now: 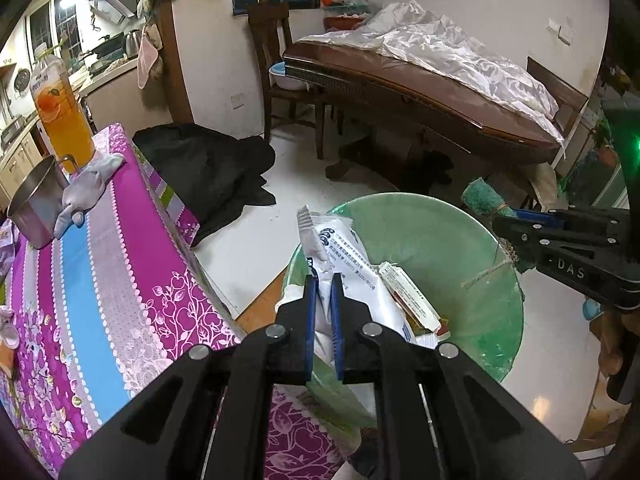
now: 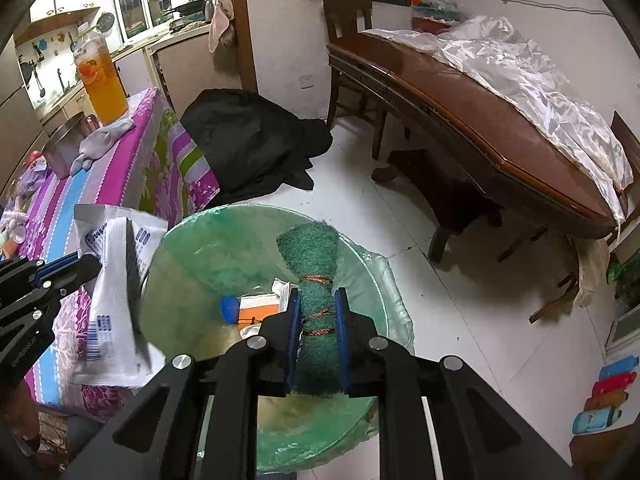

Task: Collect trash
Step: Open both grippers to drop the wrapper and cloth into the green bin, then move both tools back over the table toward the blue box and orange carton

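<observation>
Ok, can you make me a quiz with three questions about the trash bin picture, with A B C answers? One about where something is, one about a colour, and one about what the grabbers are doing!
1. Where is the juice bottle?
A. on the flowery table
B. on the floor
C. inside the bin

2. What colour is the bin liner?
A. red
B. green
C. black

3. What is the right gripper doing?
A. hanging open with nothing in it
B. pinching a metal cup
C. pinching a green scrub pad

Answers:
1 A, it stands on the purple tablecloth beside the metal cup.
2 B, the plastic lining the bin is pale green.
3 C, its jaws are closed on the wire-wrapped pad over the bin, while the left gripper pinches a white wrapper.
</observation>
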Demonstrator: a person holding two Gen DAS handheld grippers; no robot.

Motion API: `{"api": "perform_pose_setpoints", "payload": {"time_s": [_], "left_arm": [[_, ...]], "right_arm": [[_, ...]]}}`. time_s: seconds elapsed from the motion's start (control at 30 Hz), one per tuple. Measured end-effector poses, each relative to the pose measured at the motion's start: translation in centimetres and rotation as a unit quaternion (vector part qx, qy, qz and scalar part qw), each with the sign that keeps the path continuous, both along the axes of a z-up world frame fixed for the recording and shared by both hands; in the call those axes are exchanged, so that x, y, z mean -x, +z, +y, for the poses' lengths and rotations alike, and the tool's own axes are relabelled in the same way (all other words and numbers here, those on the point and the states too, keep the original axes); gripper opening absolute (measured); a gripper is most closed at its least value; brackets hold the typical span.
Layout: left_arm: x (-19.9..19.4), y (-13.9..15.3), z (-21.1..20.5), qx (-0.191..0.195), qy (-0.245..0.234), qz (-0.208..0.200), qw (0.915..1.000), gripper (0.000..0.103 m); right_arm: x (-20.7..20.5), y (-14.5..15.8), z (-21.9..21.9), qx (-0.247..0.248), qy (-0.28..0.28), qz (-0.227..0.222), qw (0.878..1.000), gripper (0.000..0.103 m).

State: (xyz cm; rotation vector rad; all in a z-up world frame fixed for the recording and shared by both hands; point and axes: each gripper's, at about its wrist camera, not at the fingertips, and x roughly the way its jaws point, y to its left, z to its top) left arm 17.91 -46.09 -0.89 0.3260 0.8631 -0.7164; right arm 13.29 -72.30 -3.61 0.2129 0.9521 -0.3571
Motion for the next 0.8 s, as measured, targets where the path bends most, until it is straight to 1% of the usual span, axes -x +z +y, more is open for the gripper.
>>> {"api": "perform_pose_setpoints", "payload": {"time_s": [0.03,0.07,0.1,0.13,0.47,0.57,0.6,0.7,0.73,0.77,0.8], "left_arm": [[0.0,0.0,0.0,-0.001,0.003,-0.003,1.0,0.013],[0.0,0.1,0.0,-0.001,0.006,-0.005,1.0,0.029],[0.0,0.2,0.1,0.0,0.008,-0.007,0.9999,0.047],[0.0,0.3,0.1,0.002,0.01,-0.011,0.9999,0.051],[0.1,0.4,0.9,0.009,0.009,-0.005,0.9999,0.051],[0.0,0.5,2.1,0.015,0.013,-0.003,0.9998,0.051],[-0.1,0.5,2.4,0.017,0.015,-0.002,0.9998,0.051],[-0.3,0.6,4.4,0.018,0.025,-0.009,0.9995,0.051],[-0.4,0.7,5.3,0.018,0.032,-0.013,0.9993,0.051],[-0.7,0.7,6.3,0.018,0.038,-0.016,0.999,0.051],[-0.8,0.8,7.2,0.02,0.044,-0.018,0.9987,0.051]], "right_arm": [[0.0,0.1,0.0,0.0,0.0,-0.002,1.0,0.031],[0.1,0.1,-0.1,0.0,0.0,-0.004,1.0,0.038],[0.2,0.3,-0.1,-0.001,-0.002,-0.008,1.0,0.038],[0.3,0.3,-0.1,-0.001,-0.002,-0.01,1.0,0.038],[1.0,1.4,0.3,0.0,-0.003,-0.027,1.0,0.039],[1.6,2.4,1.4,0.011,-0.001,-0.047,0.999,0.04],[1.9,2.9,2.2,0.016,0.001,-0.061,0.998,0.04],[3.0,4.5,5.3,0.044,0.014,-0.109,0.993,0.046],[3.4,5.1,6.6,0.056,0.019,-0.128,0.99,0.051],[3.7,5.5,7.8,0.063,0.024,-0.145,0.987,0.06],[4.2,5.8,9.0,0.068,0.031,-0.165,0.984,0.065]]}}
